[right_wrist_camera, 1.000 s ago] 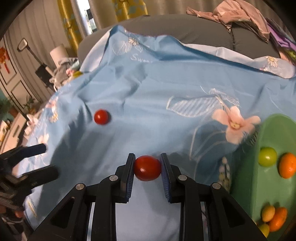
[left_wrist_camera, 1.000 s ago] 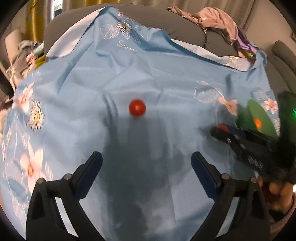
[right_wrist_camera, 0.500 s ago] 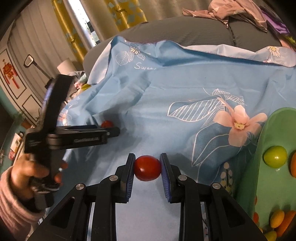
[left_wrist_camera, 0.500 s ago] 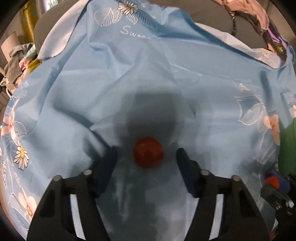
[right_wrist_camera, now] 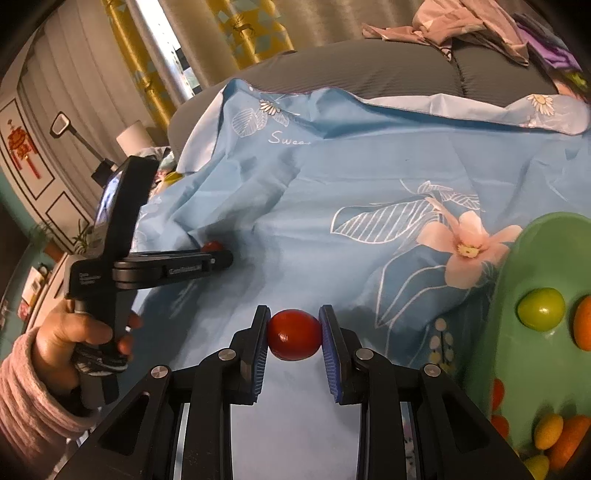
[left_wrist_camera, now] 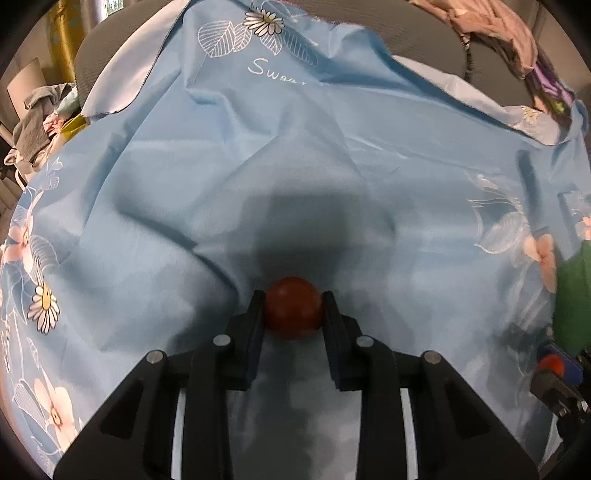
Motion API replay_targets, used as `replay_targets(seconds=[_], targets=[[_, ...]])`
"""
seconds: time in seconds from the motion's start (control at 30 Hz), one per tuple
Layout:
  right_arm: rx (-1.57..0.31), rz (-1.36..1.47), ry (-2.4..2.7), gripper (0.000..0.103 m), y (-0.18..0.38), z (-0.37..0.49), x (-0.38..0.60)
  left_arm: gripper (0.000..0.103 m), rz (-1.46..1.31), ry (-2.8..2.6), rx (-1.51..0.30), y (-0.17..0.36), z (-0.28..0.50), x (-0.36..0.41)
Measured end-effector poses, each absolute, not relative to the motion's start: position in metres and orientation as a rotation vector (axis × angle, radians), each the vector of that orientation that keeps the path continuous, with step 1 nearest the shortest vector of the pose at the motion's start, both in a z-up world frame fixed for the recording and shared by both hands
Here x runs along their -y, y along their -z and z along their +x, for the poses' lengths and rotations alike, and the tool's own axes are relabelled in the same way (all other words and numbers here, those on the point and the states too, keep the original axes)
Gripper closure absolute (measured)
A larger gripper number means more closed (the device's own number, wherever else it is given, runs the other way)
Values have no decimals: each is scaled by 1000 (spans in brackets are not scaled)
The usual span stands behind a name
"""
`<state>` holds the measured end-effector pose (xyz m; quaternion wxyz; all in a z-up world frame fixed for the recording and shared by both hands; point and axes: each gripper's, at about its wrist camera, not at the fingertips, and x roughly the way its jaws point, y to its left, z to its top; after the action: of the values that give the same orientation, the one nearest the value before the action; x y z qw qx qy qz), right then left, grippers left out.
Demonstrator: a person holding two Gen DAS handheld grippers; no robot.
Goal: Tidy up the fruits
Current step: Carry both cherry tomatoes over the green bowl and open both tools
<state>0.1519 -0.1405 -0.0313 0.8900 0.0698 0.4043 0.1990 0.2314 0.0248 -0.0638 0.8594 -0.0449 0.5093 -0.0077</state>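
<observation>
A small red tomato [left_wrist_camera: 293, 308] lies on the blue flowered cloth [left_wrist_camera: 295, 166] between the pads of my left gripper [left_wrist_camera: 293, 299]. Its jaws are closing and both pads touch the tomato's sides. In the right wrist view that left gripper [right_wrist_camera: 218, 254] reaches in from the left, held by a hand [right_wrist_camera: 74, 339], with a bit of red tomato [right_wrist_camera: 212, 245] showing at its tip. My right gripper [right_wrist_camera: 293, 314] is shut on a second red tomato [right_wrist_camera: 294, 335], held just above the cloth, left of the green bowl [right_wrist_camera: 506, 280].
The green bowl holds a green fruit [right_wrist_camera: 541, 308] and several orange and yellow ones at the right edge. A grey sofa back [right_wrist_camera: 369, 70] with a heap of clothes [right_wrist_camera: 461, 18] rises behind the cloth. Clutter [left_wrist_camera: 37, 114] lies at the far left.
My left gripper came forward and down to the loose tomato and closed its wide jaws onto it. The right gripper kept its tomato and stayed nearly in place.
</observation>
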Motion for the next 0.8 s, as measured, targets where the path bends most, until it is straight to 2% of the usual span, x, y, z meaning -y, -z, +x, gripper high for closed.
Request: replay_targets(seconds=[0.4, 0.8], targets=[[-841, 122, -377, 74, 23, 121, 144, 73, -61, 170, -1001, 22, 156, 5], [-785, 76, -347, 74, -1, 74, 146, 72, -3, 227, -960, 4, 86, 22]])
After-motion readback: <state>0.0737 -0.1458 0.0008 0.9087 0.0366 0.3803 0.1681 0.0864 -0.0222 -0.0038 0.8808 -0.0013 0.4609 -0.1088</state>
